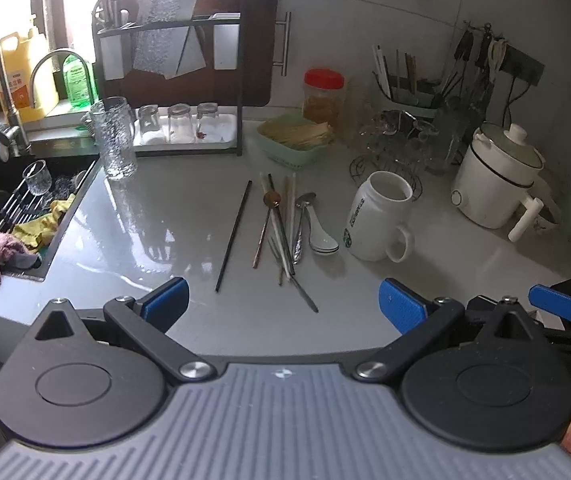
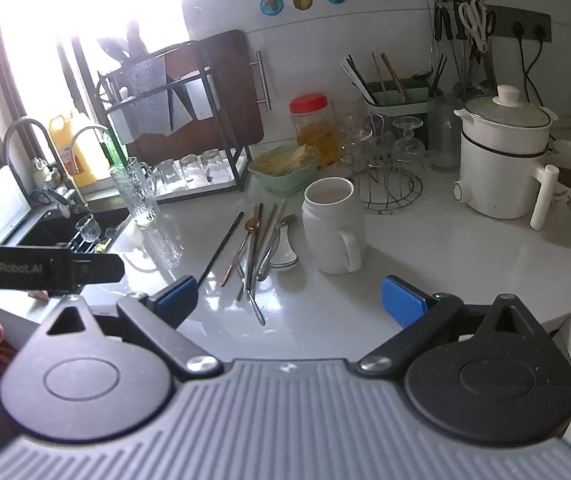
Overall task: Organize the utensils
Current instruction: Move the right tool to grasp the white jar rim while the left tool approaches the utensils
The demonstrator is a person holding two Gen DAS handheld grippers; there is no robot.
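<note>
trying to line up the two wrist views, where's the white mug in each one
Left wrist view: white mug sits right of centre, just right of the utensil pile.
Right wrist view: white mug sits near centre, again right of the pile.
Shared landmark: red-lidded jar behind it.

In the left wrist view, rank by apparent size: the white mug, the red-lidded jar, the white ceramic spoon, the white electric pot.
1. white electric pot
2. white mug, close behind, but nearer the camera, so unsure
3. red-lidded jar, farther back
4. white ceramic spoon
</note>
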